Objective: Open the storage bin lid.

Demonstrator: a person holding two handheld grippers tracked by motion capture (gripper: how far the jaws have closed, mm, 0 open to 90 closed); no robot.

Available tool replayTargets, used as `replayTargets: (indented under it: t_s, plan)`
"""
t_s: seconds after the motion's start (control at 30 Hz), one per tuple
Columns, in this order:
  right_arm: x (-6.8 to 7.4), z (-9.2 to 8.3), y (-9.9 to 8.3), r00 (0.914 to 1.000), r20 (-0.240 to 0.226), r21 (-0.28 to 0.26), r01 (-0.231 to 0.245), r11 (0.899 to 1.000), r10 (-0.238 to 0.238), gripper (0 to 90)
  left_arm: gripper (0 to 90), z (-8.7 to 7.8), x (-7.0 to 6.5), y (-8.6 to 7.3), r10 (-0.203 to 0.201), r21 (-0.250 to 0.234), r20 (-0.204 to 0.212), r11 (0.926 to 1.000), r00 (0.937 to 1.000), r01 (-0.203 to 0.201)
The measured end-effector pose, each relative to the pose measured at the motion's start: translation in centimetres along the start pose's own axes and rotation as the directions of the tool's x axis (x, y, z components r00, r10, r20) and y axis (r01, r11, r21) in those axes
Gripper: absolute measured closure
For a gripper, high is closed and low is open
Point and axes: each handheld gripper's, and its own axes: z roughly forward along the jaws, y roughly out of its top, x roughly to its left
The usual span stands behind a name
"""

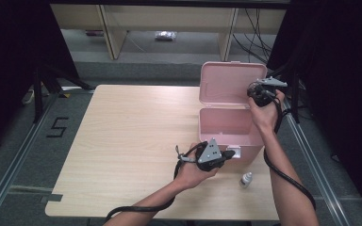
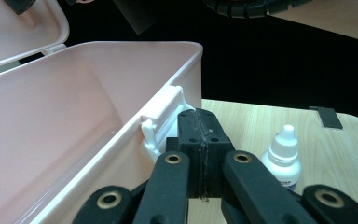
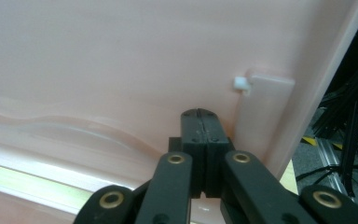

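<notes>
Two grippers work at the open pink box (image 1: 226, 125). Left gripper (image 1: 230, 154), jaws pressed together with nothing between them, sits at the box's front latch (image 2: 161, 119). Right of it, a small dropper bottle (image 1: 246, 179) stands just before the box. Right gripper (image 1: 253, 92), jaws likewise together, meets the raised lid (image 1: 231, 82).

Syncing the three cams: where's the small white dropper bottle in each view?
High view: the small white dropper bottle stands on the wooden table, lower right, just in front of the open pink plastic box.
Left gripper view: right of the shut jaws, lower centre-right, beside the box's white latch.
Right gripper view: not in it.
Shared landmark: the pink box.
</notes>
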Motion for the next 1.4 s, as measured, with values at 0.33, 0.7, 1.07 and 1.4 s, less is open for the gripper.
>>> replayTargets:
  t_s: [0.33, 0.7, 1.07, 1.4]
  plan:
    - [-0.2, 0.3, 0.0, 0.9999, -0.007, 0.017, 0.012, 1.0, -0.012, 90.0, 89.6, 0.0, 0.0, 0.0, 0.003, 0.0, 0.0, 1.0, 1.0, -0.003]
    - [-0.1, 0.4, 0.0, 0.9999, -0.009, 0.032, 0.009, 0.999, -0.008, 90.0, 89.6, 0.0, 0.0, 0.0, 0.003, 0.0, 0.0, 1.0, 1.0, -0.003]
    - [-0.3, -0.9, 0.5, 0.9986, -0.053, 0.072, 0.005, 0.997, -0.001, 85.1, 89.7, 0.0, 0.0, 0.0, 0.004, -0.002, 0.003, 1.0, 1.0, -0.004]
    - [-0.7, -2.8, 0.5, 0.9977, -0.068, 0.124, -0.001, 0.992, 0.01, 82.1, 89.8, 0.0, 0.0, 0.0, 0.002, 0.003, -0.001, 1.0, 1.0, -0.002]
